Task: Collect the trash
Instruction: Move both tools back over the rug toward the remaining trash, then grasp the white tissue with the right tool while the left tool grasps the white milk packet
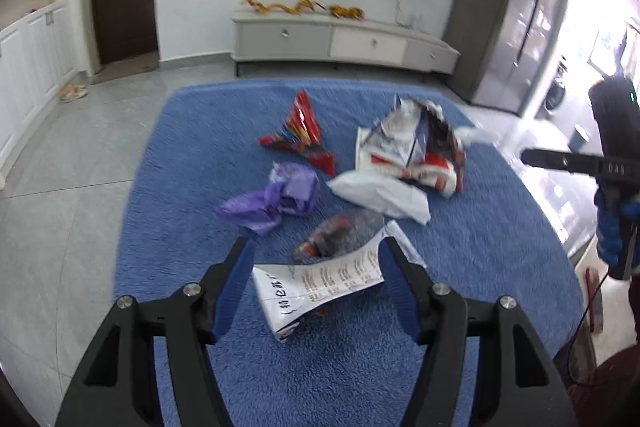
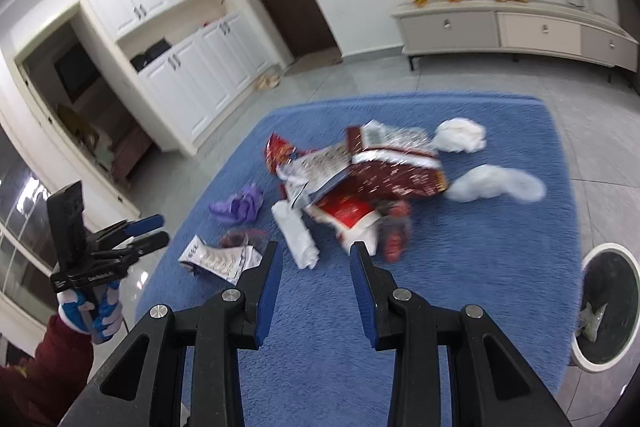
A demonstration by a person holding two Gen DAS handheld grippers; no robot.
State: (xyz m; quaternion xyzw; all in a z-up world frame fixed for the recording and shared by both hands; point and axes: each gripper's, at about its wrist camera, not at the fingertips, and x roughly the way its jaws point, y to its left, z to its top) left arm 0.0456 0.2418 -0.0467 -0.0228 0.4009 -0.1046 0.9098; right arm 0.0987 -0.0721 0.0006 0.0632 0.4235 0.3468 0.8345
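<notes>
Trash lies on a blue rug point(image 1: 460, 267). My left gripper point(image 1: 316, 251) is open, its jaws either side of a white printed paper slip point(image 1: 320, 283), which also shows in the right wrist view point(image 2: 220, 261). Beyond it lie a dark red wrapper point(image 1: 340, 231), a purple bag point(image 1: 272, 199), a white bag point(image 1: 380, 193), a red snack packet point(image 1: 304, 131) and a large crumpled foil bag point(image 1: 416, 143). My right gripper point(image 2: 314, 251) is open and empty above the rug, near a rolled white bag point(image 2: 296, 231) and the red foil bags point(image 2: 384, 175). The left gripper point(image 2: 148, 231) shows at far left.
A white-rimmed bin point(image 2: 608, 307) with a black liner stands right of the rug. Two white wads point(image 2: 460, 135) lie on the rug's far right. A TV console point(image 1: 344, 41) and a grey cabinet point(image 1: 504, 19) stand behind; white cupboards point(image 2: 180, 39) stand to the left.
</notes>
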